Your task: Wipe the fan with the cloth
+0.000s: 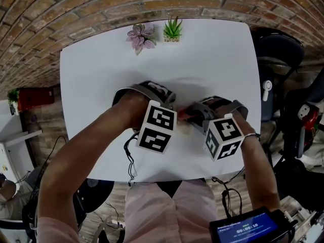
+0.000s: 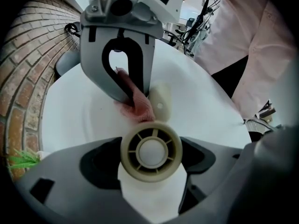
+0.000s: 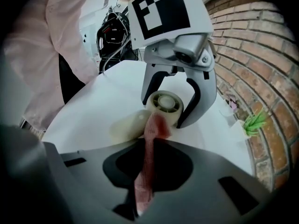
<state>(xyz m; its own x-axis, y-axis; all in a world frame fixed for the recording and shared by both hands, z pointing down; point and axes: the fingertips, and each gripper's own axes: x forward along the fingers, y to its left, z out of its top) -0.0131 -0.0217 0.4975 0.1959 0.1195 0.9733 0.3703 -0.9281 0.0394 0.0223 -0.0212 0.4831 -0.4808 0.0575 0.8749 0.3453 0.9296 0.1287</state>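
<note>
Left tool (image 2: 151, 158) clamping fan (image 2: 150, 149), right tool (image 3: 144, 171) pinching cloth (image 3: 157, 127), fan obscured overhead

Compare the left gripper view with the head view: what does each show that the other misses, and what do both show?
Only the left gripper view: the fan, its round grille clamped between the jaws of the left gripper, and how the right gripper pinches the cloth against the fan. Only the head view: the pink-leaved plant and a screen at the bottom edge. Both: the white table, the brick wall and some pink cloth.
</note>
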